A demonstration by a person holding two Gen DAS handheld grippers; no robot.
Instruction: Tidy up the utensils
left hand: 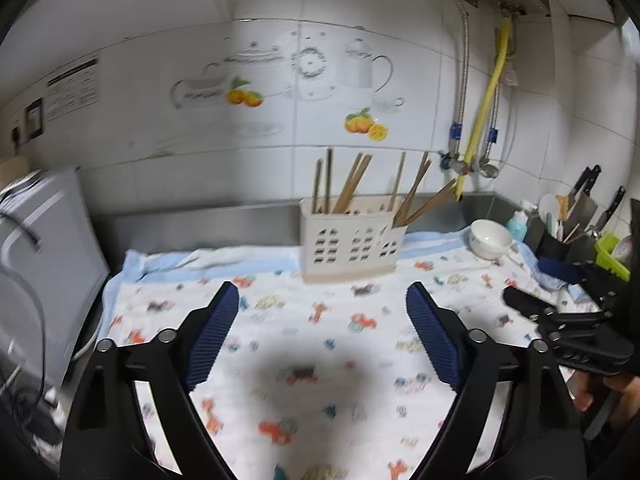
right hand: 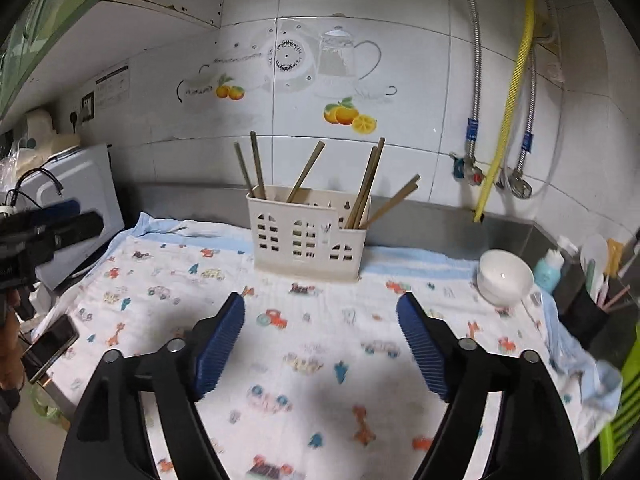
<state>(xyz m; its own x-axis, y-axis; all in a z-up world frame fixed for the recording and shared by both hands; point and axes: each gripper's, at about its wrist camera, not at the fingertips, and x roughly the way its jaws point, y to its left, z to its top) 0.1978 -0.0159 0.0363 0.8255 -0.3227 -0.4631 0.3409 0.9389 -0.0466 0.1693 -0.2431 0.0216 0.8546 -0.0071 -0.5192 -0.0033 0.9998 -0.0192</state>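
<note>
Both grippers hang over the patterned cloth [right hand: 320, 344] with nothing in them: left gripper [left hand: 322, 304] has its jaws wide apart, right gripper [right hand: 320, 312] likewise. The chopsticks [right hand: 368, 184] all stand in the white holder [right hand: 308, 236] at the far side by the wall, with a white bowl [right hand: 506, 276] off to its right.
</note>
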